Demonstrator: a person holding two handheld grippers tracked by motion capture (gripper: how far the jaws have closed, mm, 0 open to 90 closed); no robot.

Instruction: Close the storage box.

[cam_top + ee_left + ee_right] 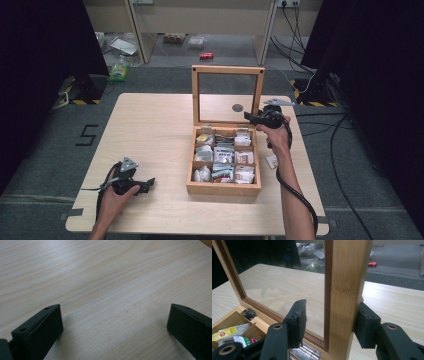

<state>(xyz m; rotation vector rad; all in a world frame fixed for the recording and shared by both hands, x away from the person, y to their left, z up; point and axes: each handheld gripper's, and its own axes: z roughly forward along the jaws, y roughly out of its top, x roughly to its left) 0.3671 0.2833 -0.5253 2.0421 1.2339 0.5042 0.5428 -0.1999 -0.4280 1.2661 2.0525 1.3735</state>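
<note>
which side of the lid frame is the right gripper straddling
The lid's right-hand upright rail, seen from the person's side. The right gripper has one jaw on the glass side and one outside it; the left rail, top rail and hinged bottom rail stand apart.

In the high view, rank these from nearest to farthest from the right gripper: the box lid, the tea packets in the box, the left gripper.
1. Box lid: its right frame edge sits between the right gripper jaws.
2. Tea packets: in the compartments just below.
3. Left gripper: far across, near the table's front left.

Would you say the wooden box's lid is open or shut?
Open: the glass-paned lid stands upright above the box, its compartments exposed.
</note>
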